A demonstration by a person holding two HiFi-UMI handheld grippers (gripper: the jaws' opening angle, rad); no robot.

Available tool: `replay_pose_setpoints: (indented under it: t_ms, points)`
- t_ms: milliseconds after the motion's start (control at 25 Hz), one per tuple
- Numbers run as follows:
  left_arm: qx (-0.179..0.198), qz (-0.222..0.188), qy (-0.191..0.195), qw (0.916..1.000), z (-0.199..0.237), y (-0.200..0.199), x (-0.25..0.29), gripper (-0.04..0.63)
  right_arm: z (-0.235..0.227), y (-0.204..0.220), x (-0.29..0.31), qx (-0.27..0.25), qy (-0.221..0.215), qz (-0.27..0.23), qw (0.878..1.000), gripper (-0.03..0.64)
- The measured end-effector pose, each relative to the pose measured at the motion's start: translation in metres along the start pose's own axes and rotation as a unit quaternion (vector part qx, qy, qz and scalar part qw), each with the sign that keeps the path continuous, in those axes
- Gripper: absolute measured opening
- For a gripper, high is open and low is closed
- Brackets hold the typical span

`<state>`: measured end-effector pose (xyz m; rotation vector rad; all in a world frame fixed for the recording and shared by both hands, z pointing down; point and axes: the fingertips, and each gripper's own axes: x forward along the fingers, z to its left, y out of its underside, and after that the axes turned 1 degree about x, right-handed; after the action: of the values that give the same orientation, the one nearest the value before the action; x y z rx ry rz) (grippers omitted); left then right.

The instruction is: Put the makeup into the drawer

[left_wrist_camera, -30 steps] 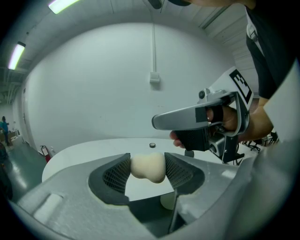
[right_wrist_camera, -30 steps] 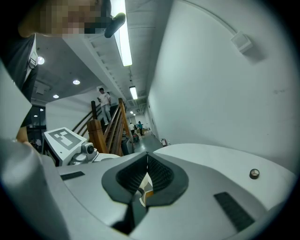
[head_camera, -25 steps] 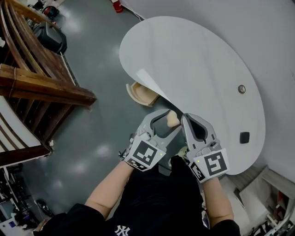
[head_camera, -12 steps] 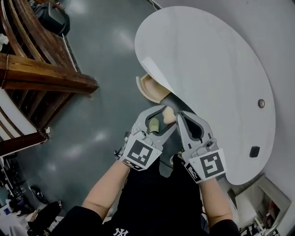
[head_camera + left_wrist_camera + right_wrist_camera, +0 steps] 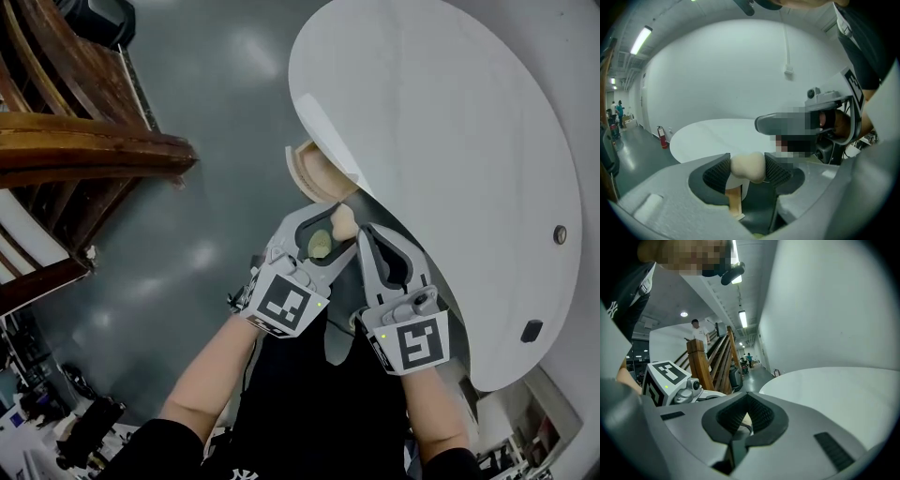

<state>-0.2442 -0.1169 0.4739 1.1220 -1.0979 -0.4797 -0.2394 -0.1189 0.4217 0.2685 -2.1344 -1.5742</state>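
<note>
Seen from above, a person holds a two-jaw gripper in each hand, side by side, over a grey floor at the edge of a white oval table. The left gripper has its jaws clamped on a beige makeup sponge: in the left gripper view the rounded sponge sits between the two dark ribbed pads, pressed on both sides. The sponge is held in the air, just short of the drawer and not inside it. The drawer is pale wood with a curved front, pulled out from under the table's near edge. Only bare wood shows in the part of its inside that is visible; the rest is hidden beneath the tabletop. The right gripper is just beside the left one, its jaws together with nothing gripped between them. A small round thing and a small dark square thing sit on the table's far side, well apart from the drawer. A dark wooden staircase stands to the left.
</note>
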Motion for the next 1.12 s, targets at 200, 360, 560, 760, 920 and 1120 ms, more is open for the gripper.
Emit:
replay_pose_setpoints:
  t_ms: [200, 360, 560, 760, 920, 1120]
  points:
    - [0.024, 0.01, 0.008, 0.9996, 0.02, 0.042, 0.019, 0.233, -0.007, 0.045, 0.028, 0.002, -0.001, 0.012, 1.0, 0.015]
    - [0.029, 0.018, 0.014, 0.9993, 0.034, 0.081, 0.033, 0.233, -0.009, 0.085, 0.052, -0.002, -0.005, 0.025, 1.0, 0.015]
    - [0.029, 0.03, 0.024, 0.9988, 0.044, 0.133, 0.062, 0.233, -0.024, 0.14, 0.075, -0.009, 0.006, 0.037, 0.999, 0.015]
    - [0.027, 0.033, 0.027, 0.9987, 0.054, 0.169, 0.088, 0.233, -0.042, 0.178, 0.096, -0.015, 0.017, 0.042, 0.999, 0.015]
    - [0.026, 0.038, 0.03, 0.9985, 0.06, 0.196, 0.108, 0.233, -0.053, 0.204, 0.107, -0.016, 0.026, 0.046, 0.998, 0.015]
    - [0.019, 0.046, 0.029, 0.9983, 0.067, 0.221, 0.133, 0.233, -0.067, 0.224, 0.117, -0.015, 0.035, 0.048, 0.998, 0.015]
